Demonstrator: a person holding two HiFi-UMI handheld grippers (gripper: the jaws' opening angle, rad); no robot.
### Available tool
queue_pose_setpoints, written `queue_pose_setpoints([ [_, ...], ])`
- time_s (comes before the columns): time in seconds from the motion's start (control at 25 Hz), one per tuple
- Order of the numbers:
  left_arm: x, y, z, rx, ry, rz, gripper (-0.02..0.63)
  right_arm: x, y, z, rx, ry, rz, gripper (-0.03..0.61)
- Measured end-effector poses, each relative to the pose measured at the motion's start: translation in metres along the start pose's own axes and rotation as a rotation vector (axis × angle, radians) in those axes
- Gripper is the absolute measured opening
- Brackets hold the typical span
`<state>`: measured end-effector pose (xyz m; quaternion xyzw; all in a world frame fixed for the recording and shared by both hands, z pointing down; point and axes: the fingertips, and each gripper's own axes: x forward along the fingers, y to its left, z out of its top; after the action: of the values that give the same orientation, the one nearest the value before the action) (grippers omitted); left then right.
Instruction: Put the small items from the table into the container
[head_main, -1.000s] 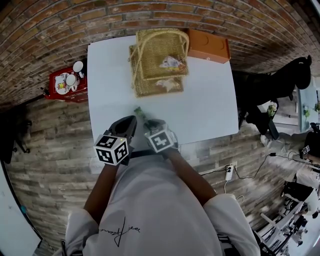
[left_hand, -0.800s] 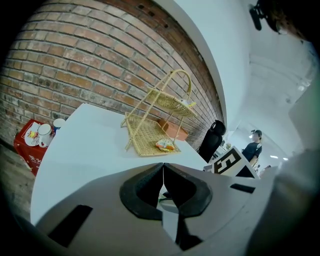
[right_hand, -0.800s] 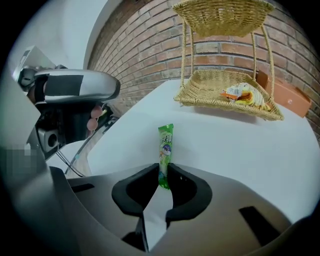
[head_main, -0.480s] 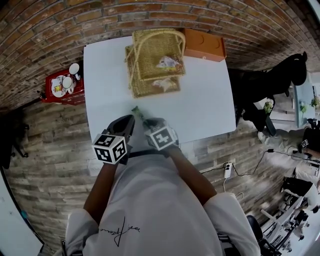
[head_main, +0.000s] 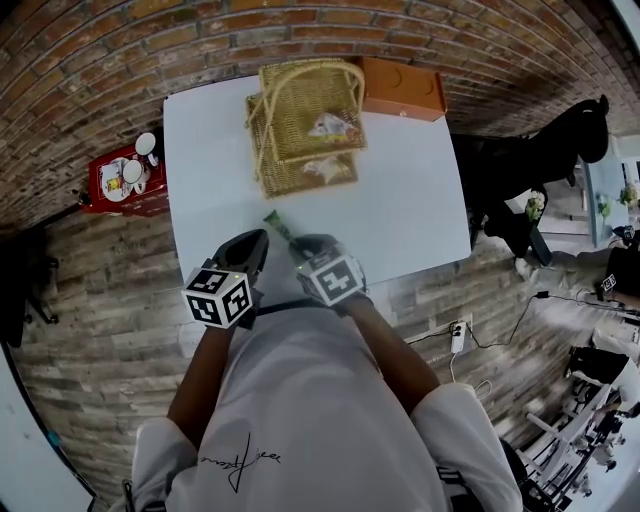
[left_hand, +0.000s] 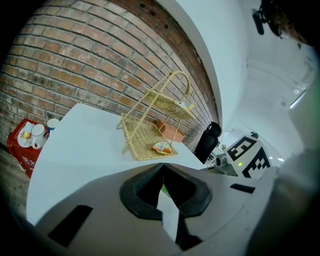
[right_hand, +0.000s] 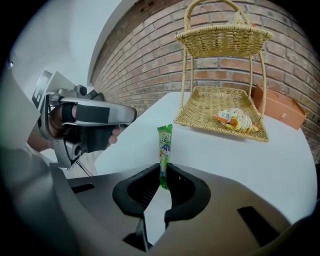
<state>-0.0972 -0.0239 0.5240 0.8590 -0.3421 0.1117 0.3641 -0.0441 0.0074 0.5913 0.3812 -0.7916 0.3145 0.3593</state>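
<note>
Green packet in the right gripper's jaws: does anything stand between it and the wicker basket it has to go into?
Nothing visible does. The right gripper pinches the green packet in its jaws, and only bare white table lies between it and the wicker basket. One snack packet lies in the lower tier.

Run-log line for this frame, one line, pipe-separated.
right gripper: shut on green snack packet | left gripper: shut, empty | wicker basket: wrapped snacks on both tiers | step: packet not yet in basket
</note>
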Motion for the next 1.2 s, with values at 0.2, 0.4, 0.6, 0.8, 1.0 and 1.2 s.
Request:
queue_pose_setpoints([
  [0.2,-0.001,0.0,-0.001,0.005,0.009,-0.001,0.009,-0.017,0.005,0.006,-0.005,-0.025,0.009,0.051],
  [0.4,-0.002,0.002,-0.001,0.002,0.007,-0.005,0.009,-0.031,0.007,0.019,-0.006,-0.085,0.005,0.049],
  [0.6,-0.003,0.001,0.002,0.006,0.006,-0.008,0.009,-0.05,0.013,0.03,-0.003,-0.123,0.024,0.048],
  [0.8,-0.004,0.001,0.003,0.005,0.002,-0.013,0.009,-0.065,0.017,0.039,-0.008,-0.152,0.023,0.046],
  [1.0,-0.001,-0.003,0.005,0.013,0.001,-0.024,0.009,-0.081,0.016,0.05,-0.005,-0.171,0.02,0.044],
  [1.2,0.003,-0.007,0.009,0.018,-0.002,-0.033,0.009,-0.097,0.014,0.063,0.0,-0.2,0.018,0.043],
])
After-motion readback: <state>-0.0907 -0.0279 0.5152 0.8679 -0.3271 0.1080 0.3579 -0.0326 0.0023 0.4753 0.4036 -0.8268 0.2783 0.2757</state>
